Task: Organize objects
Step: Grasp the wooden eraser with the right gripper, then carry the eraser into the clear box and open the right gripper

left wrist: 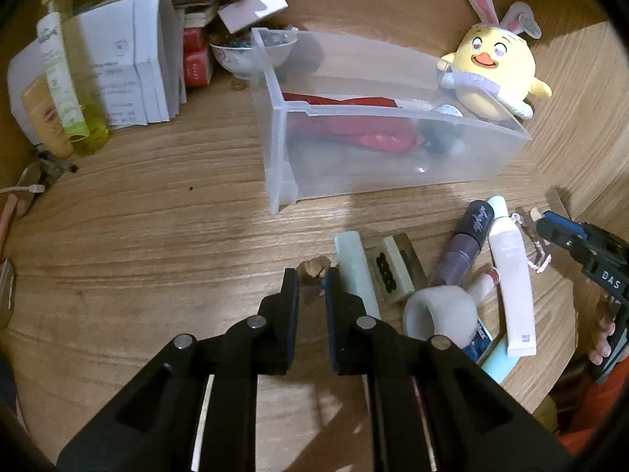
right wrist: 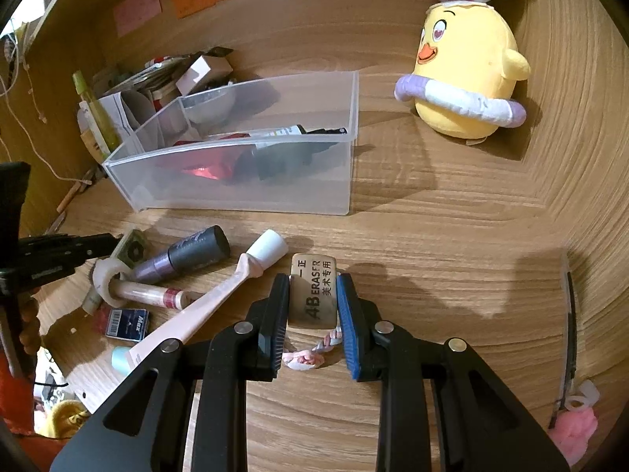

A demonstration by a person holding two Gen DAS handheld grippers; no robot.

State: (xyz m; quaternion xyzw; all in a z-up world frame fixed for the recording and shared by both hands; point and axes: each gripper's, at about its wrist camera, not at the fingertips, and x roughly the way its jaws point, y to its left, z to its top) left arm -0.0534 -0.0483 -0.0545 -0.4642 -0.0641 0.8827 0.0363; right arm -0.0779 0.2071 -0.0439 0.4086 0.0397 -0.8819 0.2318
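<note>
Right wrist: jaws clamp eraser [right wrist: 313, 295], braided band [right wrist: 310, 356] half-hidden; left jaws nearly together, contents unclear.

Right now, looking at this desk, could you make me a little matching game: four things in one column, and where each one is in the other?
Things:
1. eraser
2. plush chick
3. red packet
4. purple tube

Places:
A. inside the clear bin
B. lying on the desk in front of the bin
C. between the pads of the right hand-held gripper
D. upright on the desk beside the bin

Pairs: 1-C, 2-D, 3-A, 4-B
</note>
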